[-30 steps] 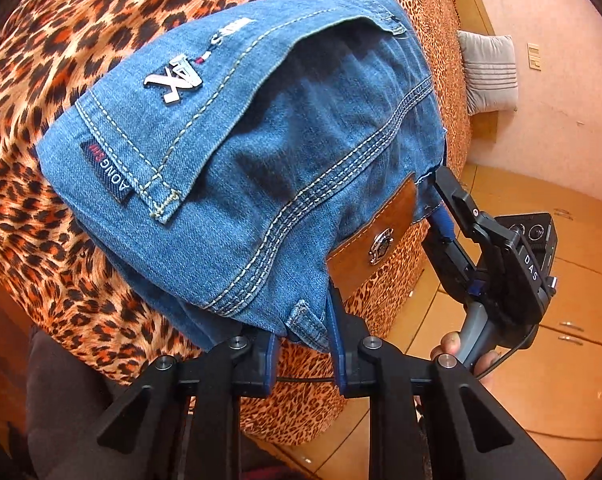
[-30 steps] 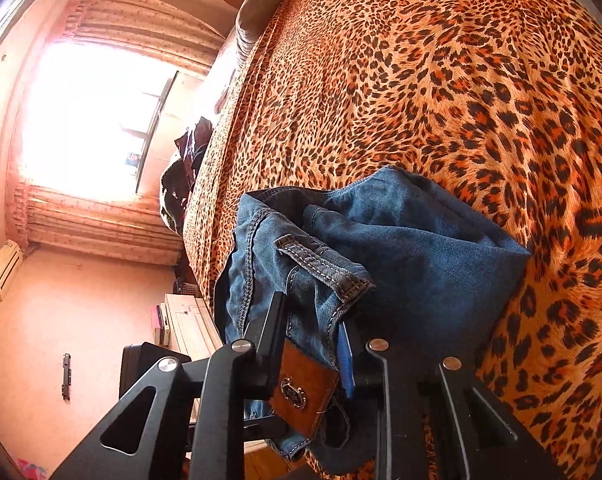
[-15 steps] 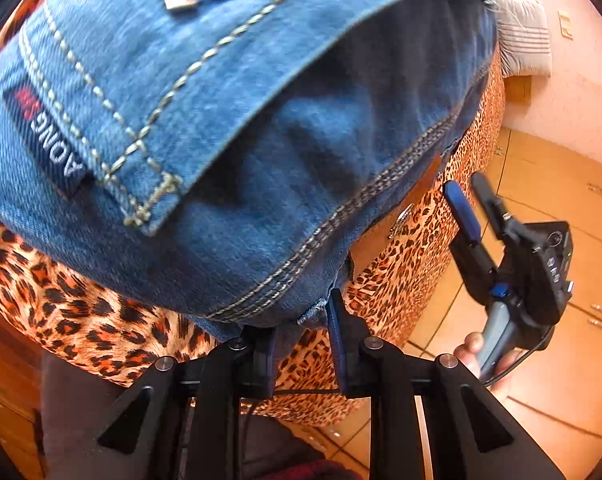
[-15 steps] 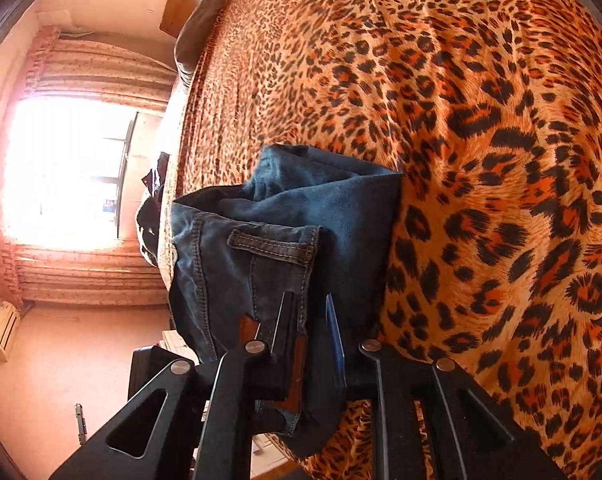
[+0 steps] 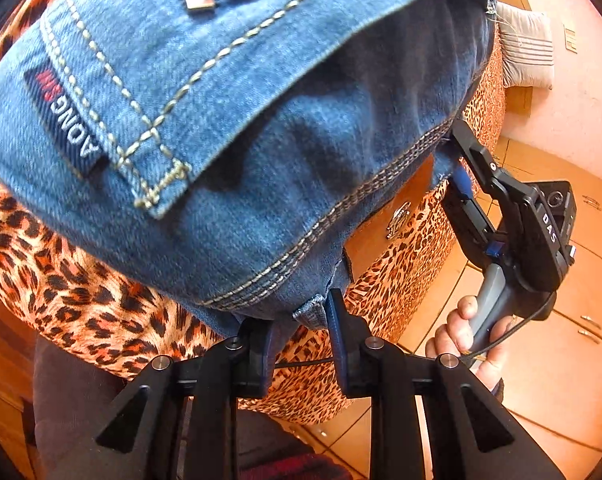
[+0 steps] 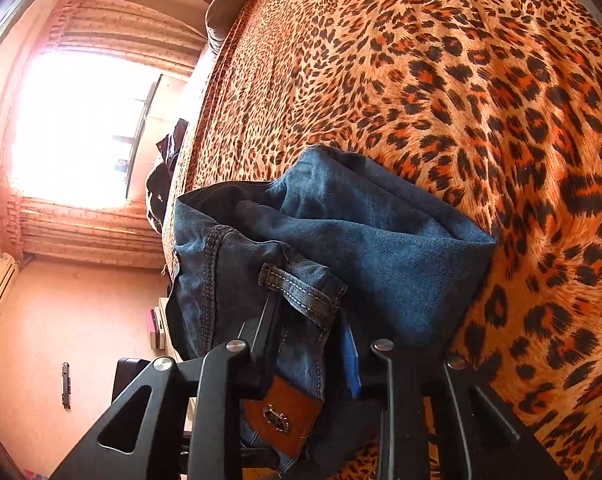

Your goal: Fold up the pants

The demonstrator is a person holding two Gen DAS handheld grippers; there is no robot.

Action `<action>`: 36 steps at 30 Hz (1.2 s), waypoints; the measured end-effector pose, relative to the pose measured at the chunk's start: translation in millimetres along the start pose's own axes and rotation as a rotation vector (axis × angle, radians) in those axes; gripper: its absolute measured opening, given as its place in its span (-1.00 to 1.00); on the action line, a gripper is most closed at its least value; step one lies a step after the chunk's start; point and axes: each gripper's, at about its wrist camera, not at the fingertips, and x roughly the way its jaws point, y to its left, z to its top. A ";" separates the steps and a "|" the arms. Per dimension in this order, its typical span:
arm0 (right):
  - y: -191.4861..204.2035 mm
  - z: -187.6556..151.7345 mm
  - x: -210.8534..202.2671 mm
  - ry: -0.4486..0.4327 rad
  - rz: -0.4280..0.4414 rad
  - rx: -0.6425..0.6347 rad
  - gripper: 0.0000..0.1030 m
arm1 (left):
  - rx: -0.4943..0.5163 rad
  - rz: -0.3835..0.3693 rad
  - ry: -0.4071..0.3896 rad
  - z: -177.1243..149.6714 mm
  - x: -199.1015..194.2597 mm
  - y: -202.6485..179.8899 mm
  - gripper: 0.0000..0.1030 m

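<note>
The folded blue jeans point(image 5: 229, 128) lie at the edge of a leopard-print bed point(image 5: 81, 300), back pocket and waistband with a brown leather patch point(image 5: 389, 216) toward me. My left gripper point(image 5: 301, 320) is shut on the waistband hem. My right gripper point(image 5: 451, 160), seen in the left wrist view, grips the waistband corner. In the right wrist view the right gripper point(image 6: 313, 320) is shut on the waistband near a belt loop point(image 6: 301, 284), with the jeans point(image 6: 361, 232) bunched ahead.
The bed point(image 6: 461, 80) stretches away beyond the jeans. A tiled floor point(image 5: 561, 340) and a pink wall with a pillow point(image 5: 525, 52) lie to the right. A bright curtained window point(image 6: 81, 120) and dark clothes point(image 6: 169, 168) are to the left.
The right gripper let go of the waistband, then closed on it again. The left gripper kept its hold and moved closer, so the jeans fill more of its view.
</note>
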 end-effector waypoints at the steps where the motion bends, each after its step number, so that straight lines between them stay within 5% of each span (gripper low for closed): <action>1: 6.5 -2.7 -7.5 -0.011 0.020 -0.002 -0.63 | -0.001 -0.005 0.006 -3.5 -3.3 -1.7 -0.59; 5: 9.5 -22.9 -43.6 -0.066 0.014 0.015 -0.78 | 0.041 0.003 0.015 -15.9 -1.9 -11.4 -0.57; 11: -40.1 -29.8 -22.9 -0.032 -0.104 0.148 -0.73 | 0.037 0.028 0.059 -10.7 13.0 -5.5 -0.58; 14: -14.8 -26.2 -42.1 -0.062 -0.172 0.025 -0.62 | 0.194 0.081 0.032 -24.5 -13.6 -21.3 -0.52; 18: 28.6 -10.5 -59.5 -0.117 -0.220 -0.116 -0.44 | 0.284 0.046 -0.098 -33.8 -69.1 -22.6 -0.16; 21: 63.2 7.5 -49.0 -0.075 -0.241 -0.240 -0.08 | 0.217 -0.009 -0.197 -17.8 -100.2 -6.7 -0.08; 23: 65.9 11.1 -47.1 -0.053 -0.298 -0.188 -0.05 | 0.155 -0.010 -0.265 -3.2 -116.3 8.9 -0.08; 25: 63.3 12.1 -53.7 -0.069 -0.237 -0.149 -0.03 | 0.100 -0.028 -0.307 2.5 -115.0 19.6 -0.07; 30: 100.1 41.1 -1.2 0.055 -0.183 -0.331 0.05 | 0.020 -0.050 -0.327 8.4 -95.1 31.2 -0.07; 33: 100.3 51.3 49.6 0.175 -0.188 -0.341 0.04 | 0.007 -0.051 -0.333 10.9 -88.0 33.6 -0.03; 34: 99.8 52.0 60.8 0.201 -0.222 -0.357 -0.22 | 0.006 -0.036 -0.326 15.1 -82.3 31.6 -0.03; 36: 103.3 47.3 56.7 0.177 -0.233 -0.395 -0.35 | 0.020 0.027 -0.319 16.5 -78.0 20.7 -0.04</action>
